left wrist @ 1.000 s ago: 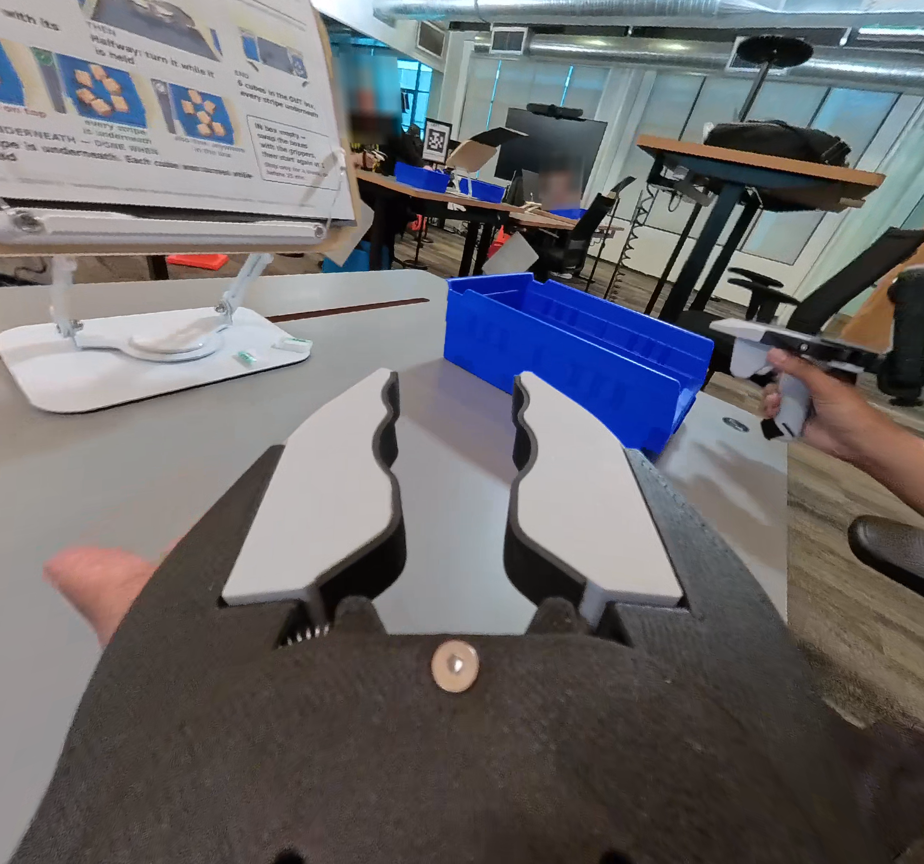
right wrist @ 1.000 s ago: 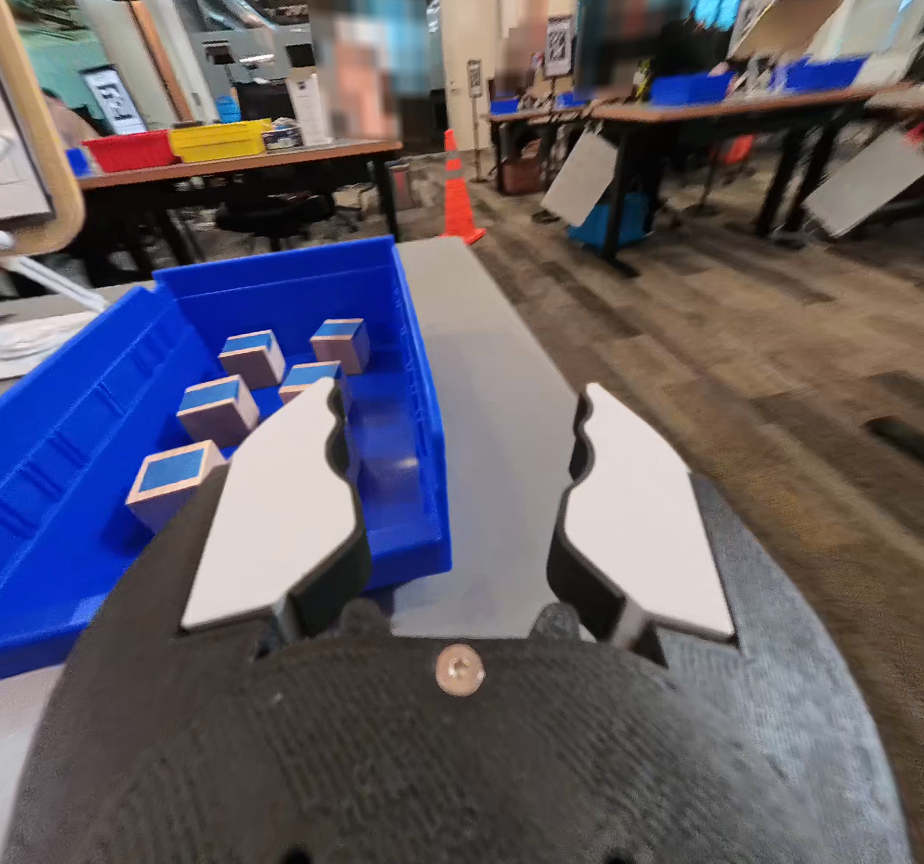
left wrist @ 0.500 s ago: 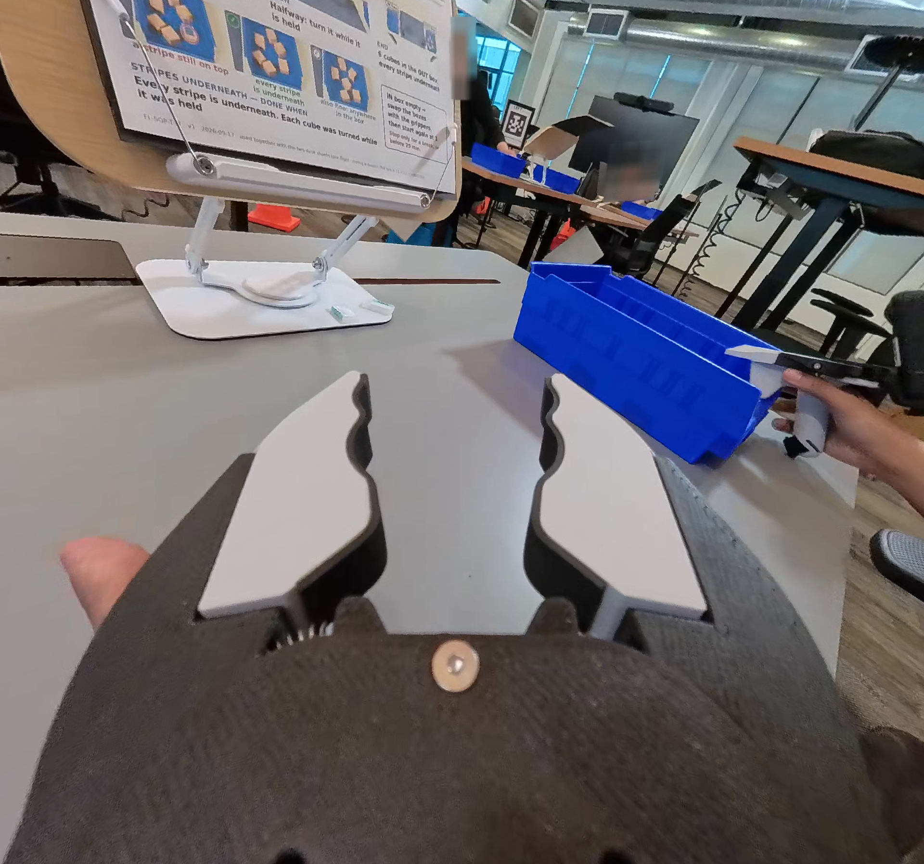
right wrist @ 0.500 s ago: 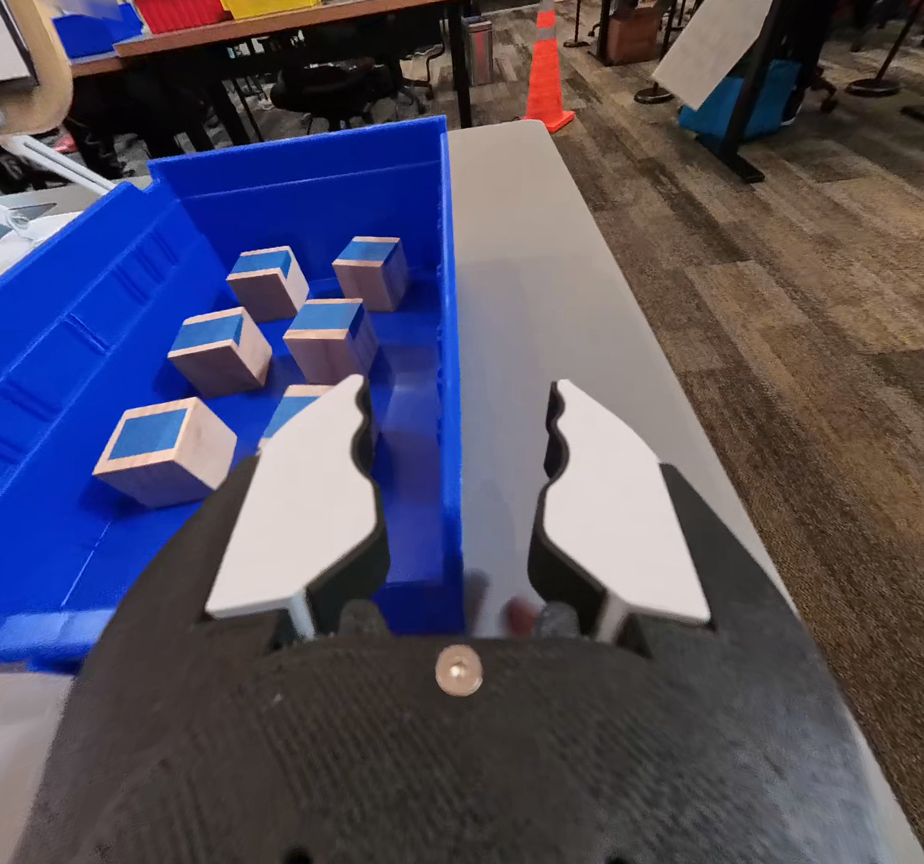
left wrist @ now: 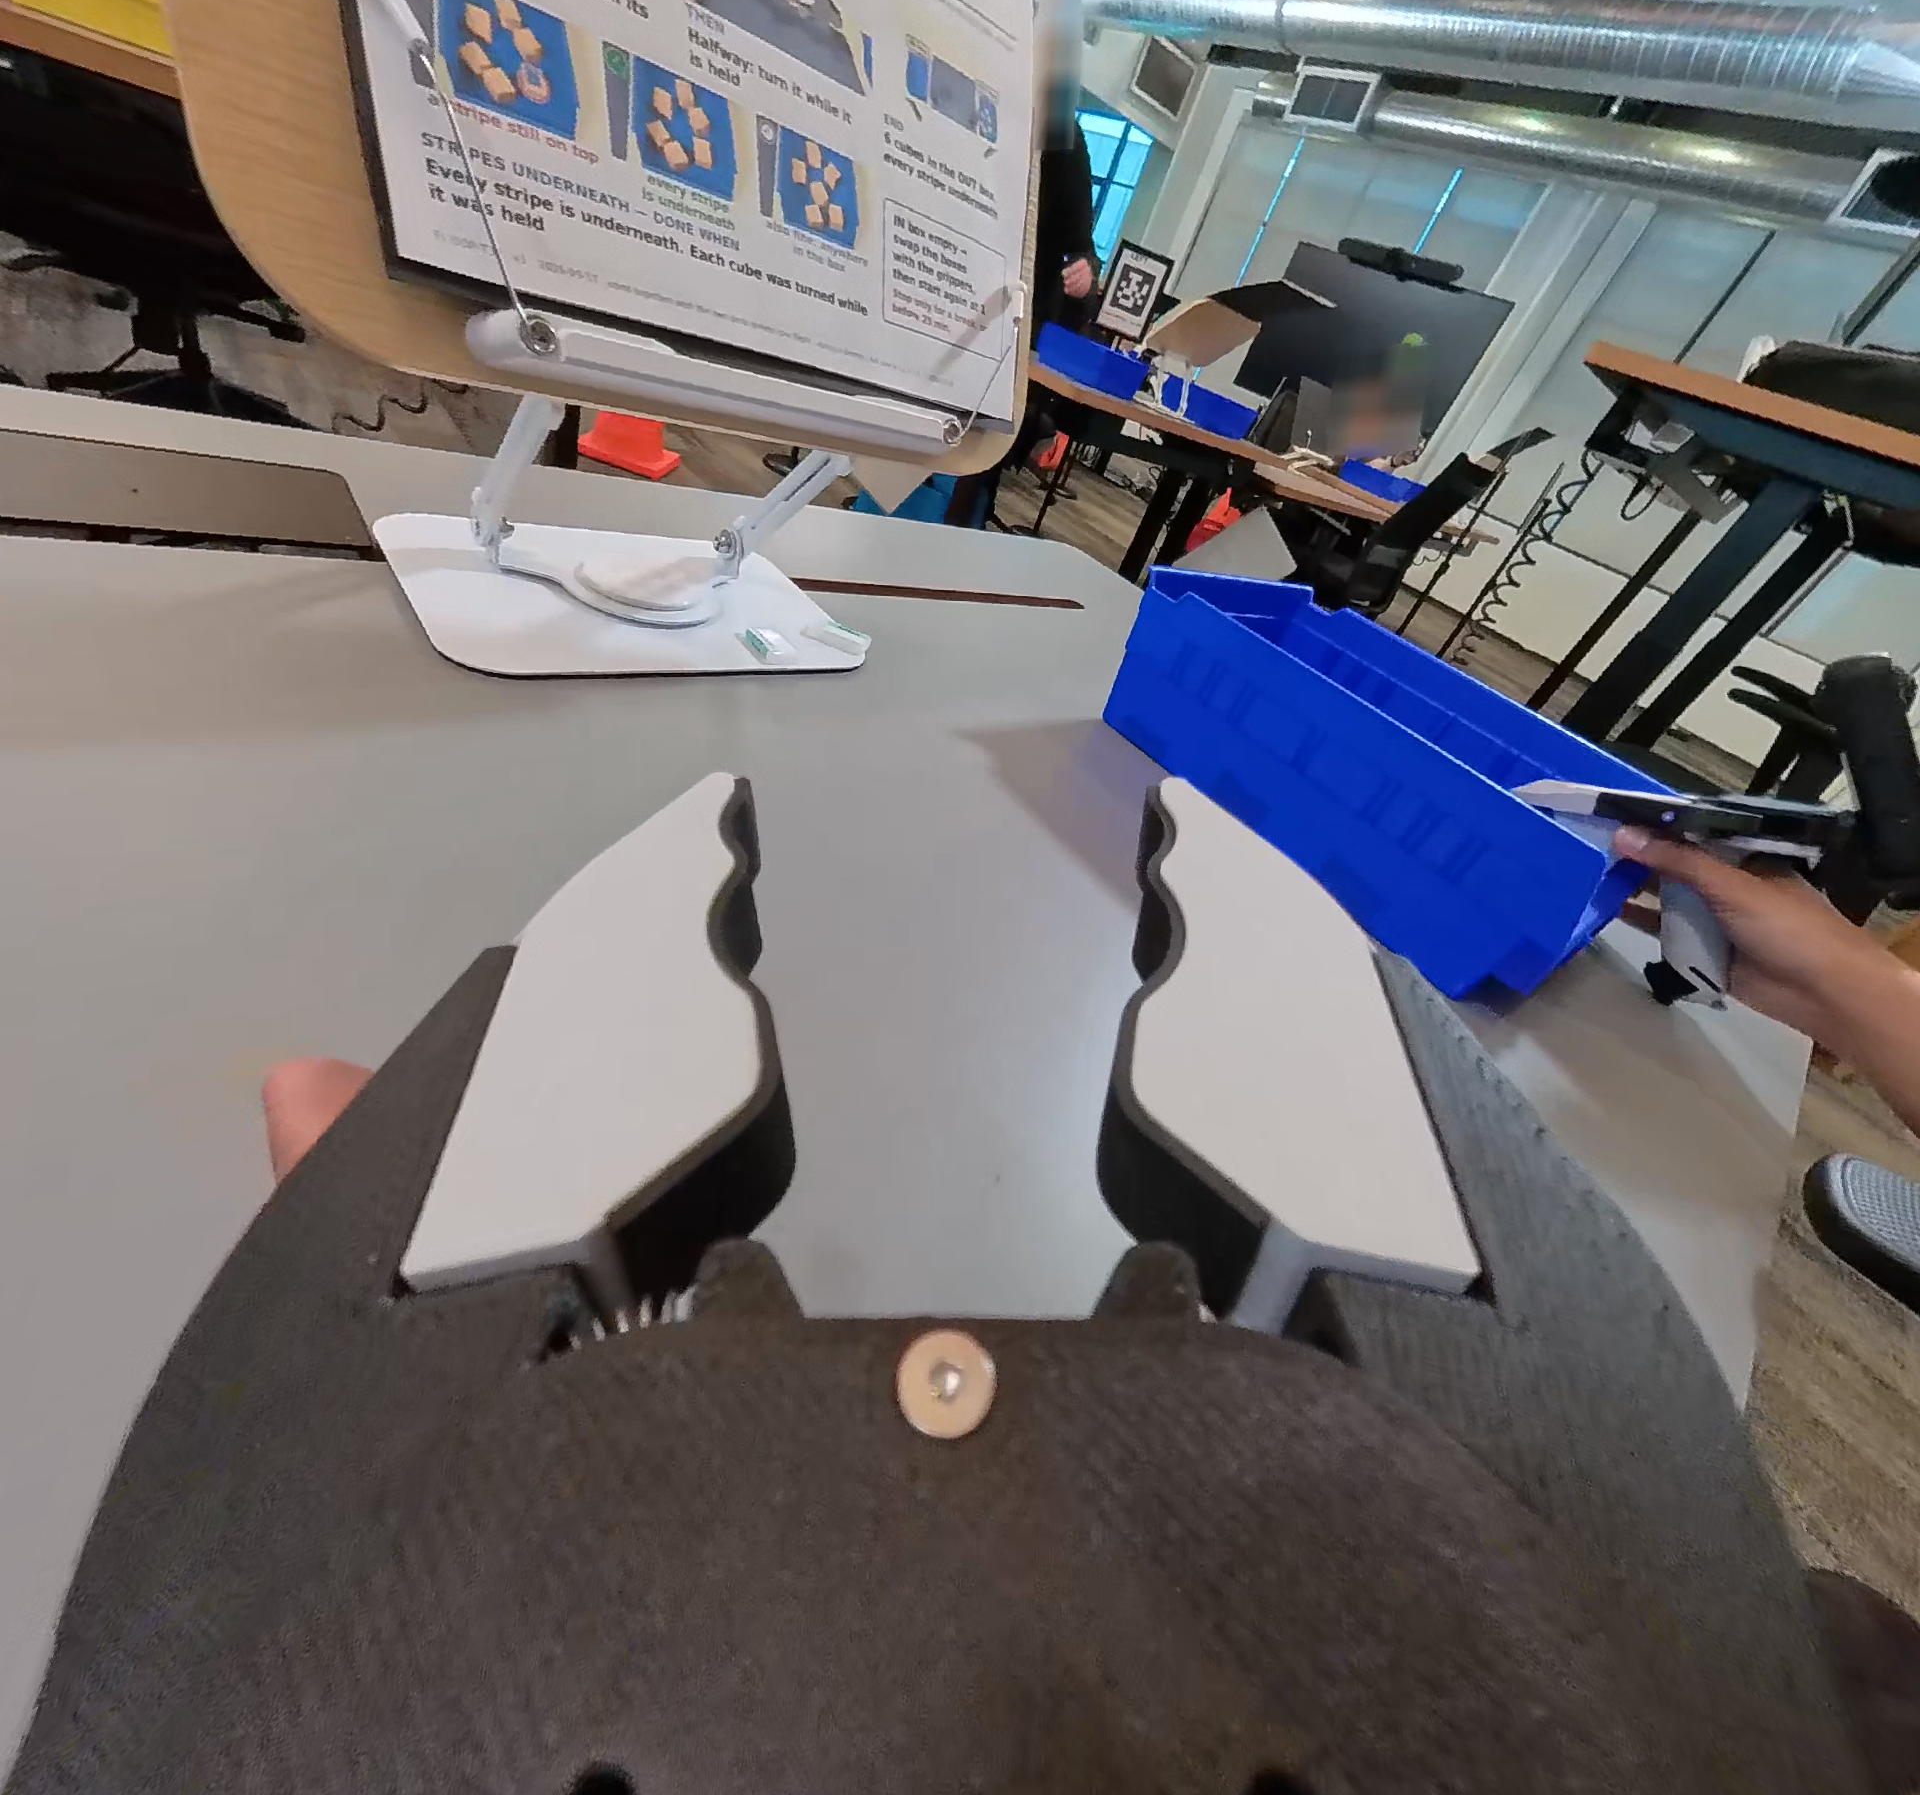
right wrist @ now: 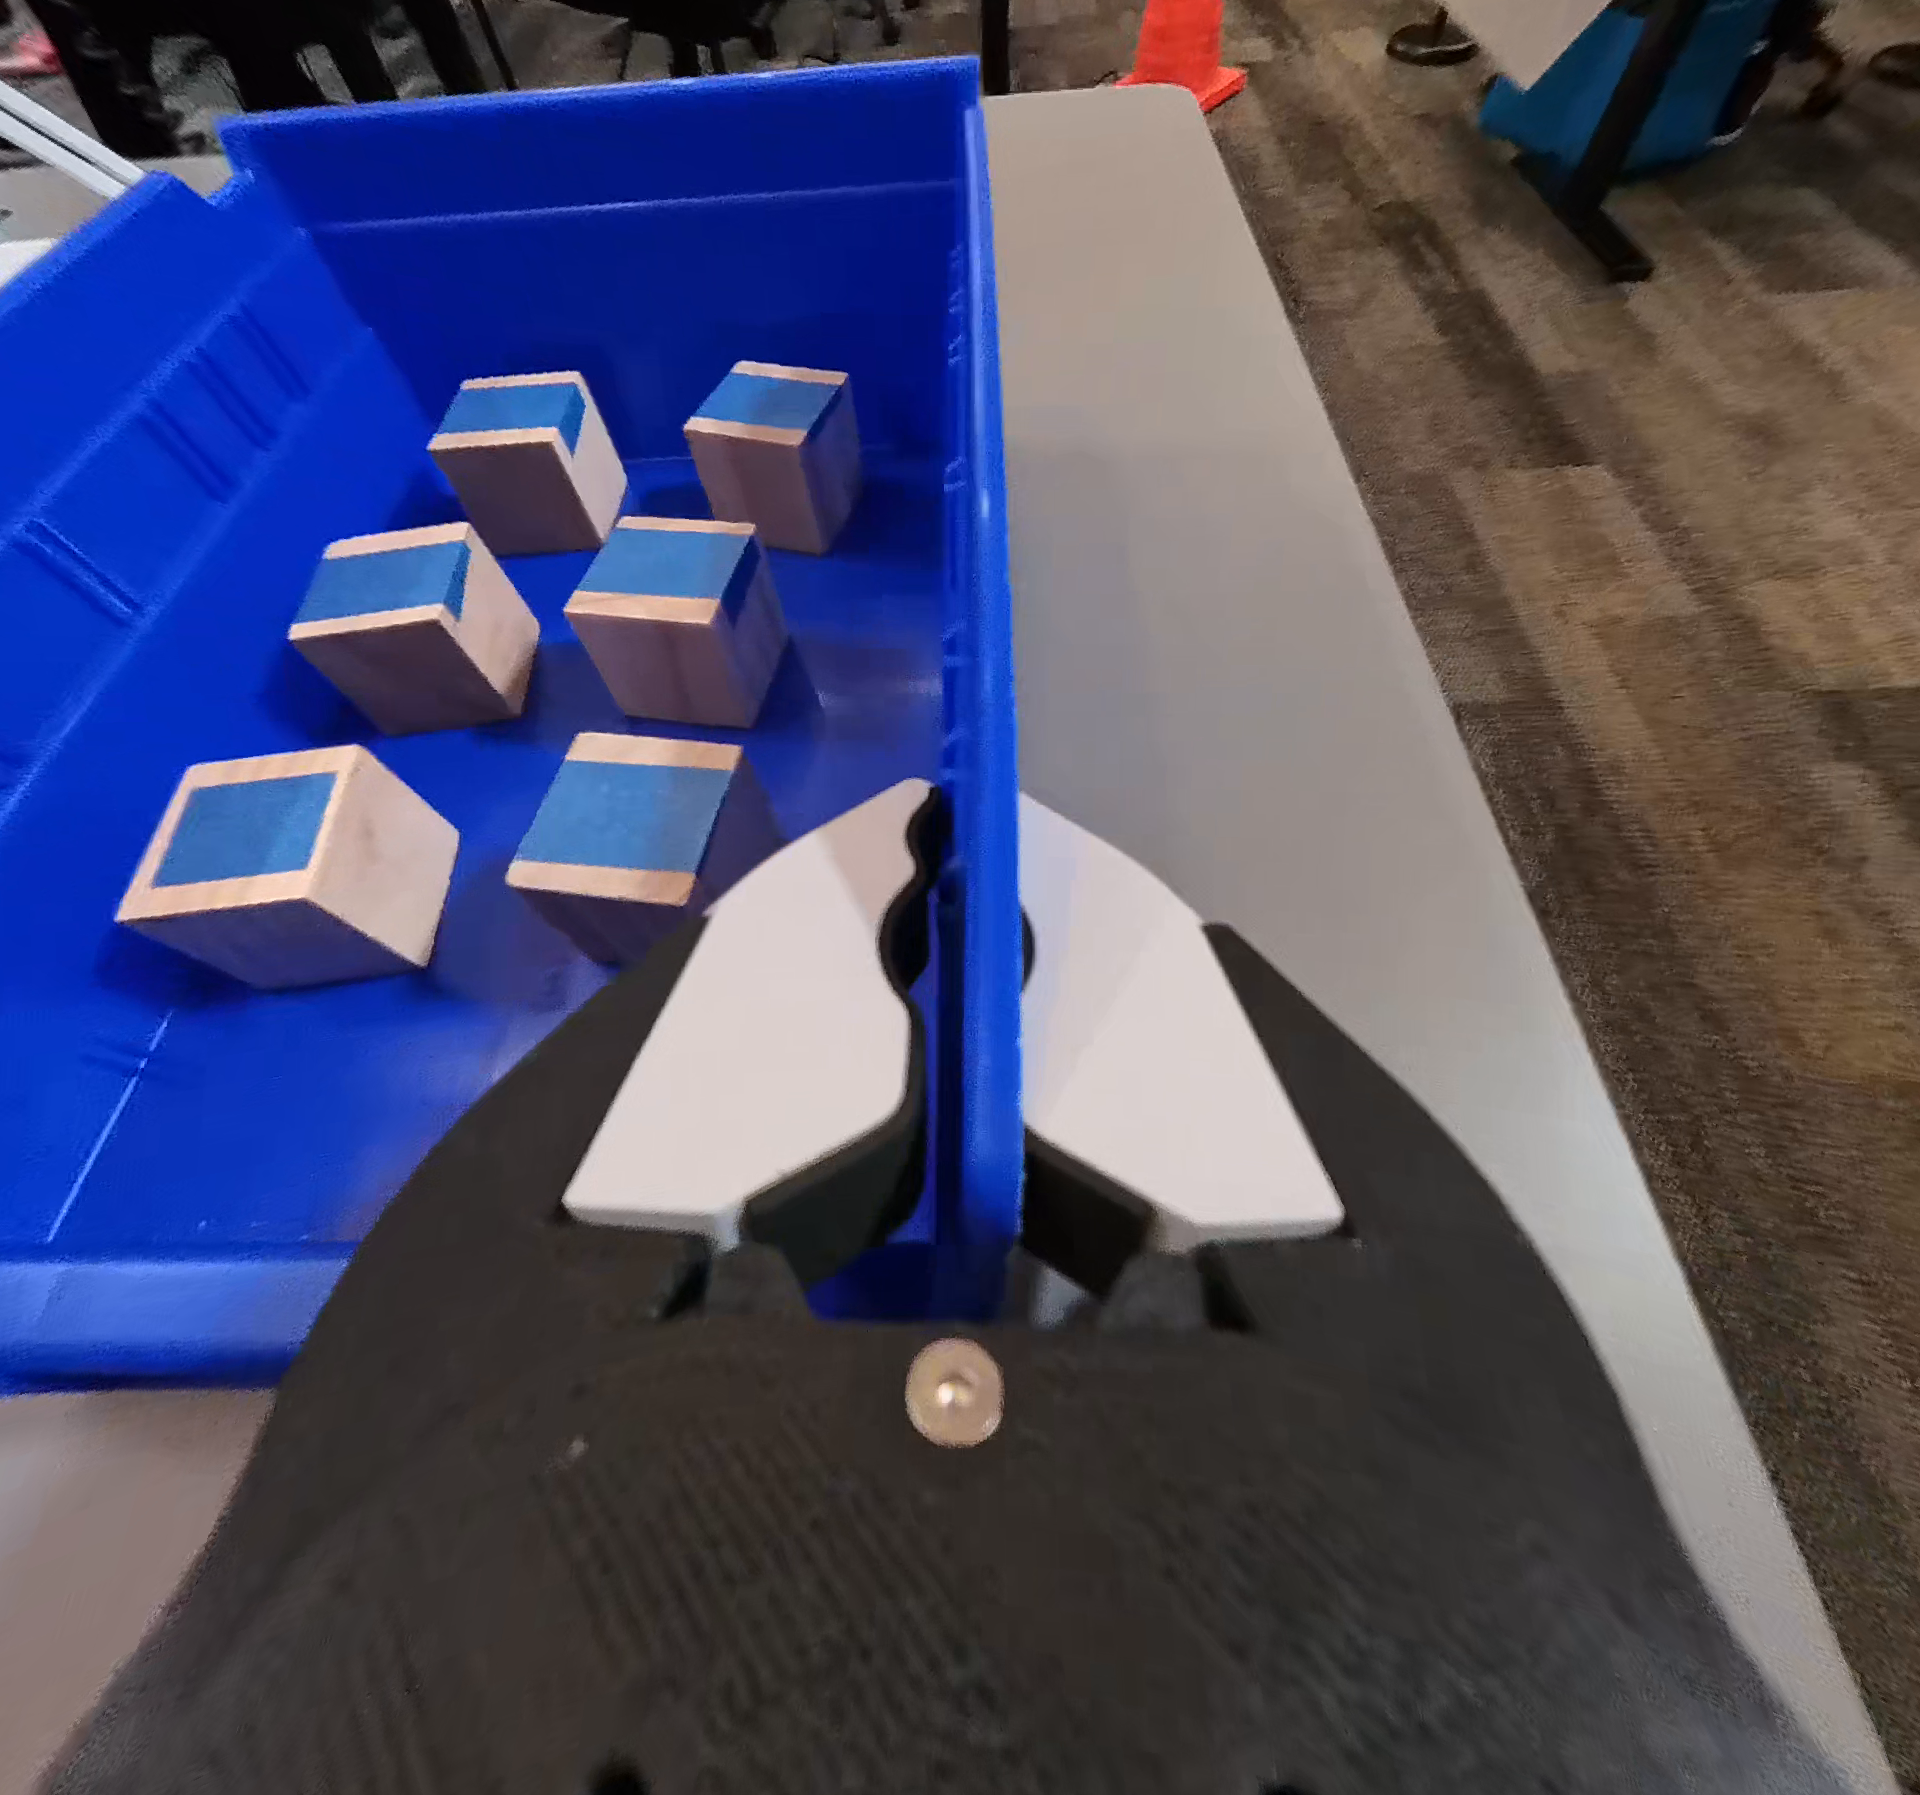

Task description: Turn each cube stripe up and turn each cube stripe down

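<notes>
Right gripper (right wrist: 971,914): clamped onto the right-hand side wall of the blue bin (right wrist: 623,176), one finger inside the bin, the other outside against the wall; the wall runs straight up the gap between them.
Right gripper, left wrist view (left wrist: 1590,795): held by a hand (left wrist: 1766,924) at the bin's near end corner; only the finger edge and handle show.
Left gripper (left wrist: 943,800): released, fingers spread wide with bare grey table (left wrist: 260,810) between them; holds nothing; well apart from the bin, on the side away from the right gripper.
Blue bin, left wrist view (left wrist: 1351,769): stands on the table near its far corner; contents hidden from this side.
Cubes (right wrist: 665,618): six wooden cubes inside the bin, all resting on its floor, each with the blue stripe facing up. Two lie toward the bin's far wall, two in the middle, two nearest the clamped wall end. None touches a gripper.
Nearest cube (right wrist: 623,831): just beside the inner finger of the right gripper; contact cannot be told.
Instruction stand (left wrist: 644,592): white base on the table, beyond the left gripper, apart from the bin; carries a printed sheet on a wooden board.
</notes>
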`<control>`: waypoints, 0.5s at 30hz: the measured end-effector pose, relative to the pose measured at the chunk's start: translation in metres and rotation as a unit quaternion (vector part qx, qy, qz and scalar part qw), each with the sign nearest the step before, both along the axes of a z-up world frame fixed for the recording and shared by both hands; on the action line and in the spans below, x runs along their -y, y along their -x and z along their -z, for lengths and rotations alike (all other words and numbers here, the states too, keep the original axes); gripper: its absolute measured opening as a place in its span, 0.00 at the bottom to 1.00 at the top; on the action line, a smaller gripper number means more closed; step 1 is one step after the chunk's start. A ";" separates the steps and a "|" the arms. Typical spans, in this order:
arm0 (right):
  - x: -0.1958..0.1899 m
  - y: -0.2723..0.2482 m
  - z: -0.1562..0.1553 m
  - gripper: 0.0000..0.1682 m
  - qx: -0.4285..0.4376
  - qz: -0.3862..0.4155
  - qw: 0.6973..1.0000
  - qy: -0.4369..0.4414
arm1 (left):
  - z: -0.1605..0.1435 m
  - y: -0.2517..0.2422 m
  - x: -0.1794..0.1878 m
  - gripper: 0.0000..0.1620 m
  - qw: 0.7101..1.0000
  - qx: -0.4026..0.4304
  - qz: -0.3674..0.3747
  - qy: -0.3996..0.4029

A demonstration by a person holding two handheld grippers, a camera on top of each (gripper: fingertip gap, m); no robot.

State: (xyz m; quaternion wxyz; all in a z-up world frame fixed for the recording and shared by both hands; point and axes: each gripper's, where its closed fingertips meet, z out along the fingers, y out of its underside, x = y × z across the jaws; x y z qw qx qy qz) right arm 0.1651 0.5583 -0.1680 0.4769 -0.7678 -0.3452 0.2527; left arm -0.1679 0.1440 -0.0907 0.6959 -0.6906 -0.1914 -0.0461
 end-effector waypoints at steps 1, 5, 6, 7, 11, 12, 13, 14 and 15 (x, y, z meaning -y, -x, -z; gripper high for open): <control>0.000 0.000 0.000 0.03 0.000 0.000 1.000 0.001 | 0.000 0.001 0.000 0.43 1.000 0.000 -0.003 0.000; 0.003 0.001 -0.001 0.03 -0.016 0.006 1.000 0.015 | 0.000 0.002 0.000 0.43 1.000 -0.002 -0.006 0.001; 0.003 0.002 -0.002 0.04 -0.033 0.009 0.999 0.029 | 0.000 0.002 0.000 0.43 1.000 -0.003 -0.007 0.001; 0.004 0.002 -0.004 0.04 -0.054 0.010 0.998 0.043 | 0.000 0.002 0.000 0.43 1.000 -0.004 -0.007 0.001; 0.005 0.004 -0.016 0.05 -0.096 0.018 0.993 0.071 | 0.001 0.004 -0.001 0.43 1.000 -0.016 -0.010 0.011; 0.006 0.006 -0.021 0.05 -0.114 0.019 0.990 0.078 | 0.001 0.007 0.000 0.43 0.999 -0.023 -0.016 0.016; 0.009 0.008 -0.025 0.05 -0.116 0.014 0.990 0.079 | 0.001 0.010 0.001 0.44 0.999 -0.031 -0.023 0.019; 0.011 0.010 -0.027 0.05 -0.115 0.014 0.990 0.081 | 0.001 0.012 0.002 0.44 0.999 -0.037 -0.029 0.020; 0.014 0.013 -0.029 0.05 -0.124 0.016 0.988 0.091 | 0.000 0.015 0.003 0.44 0.998 -0.040 -0.033 0.021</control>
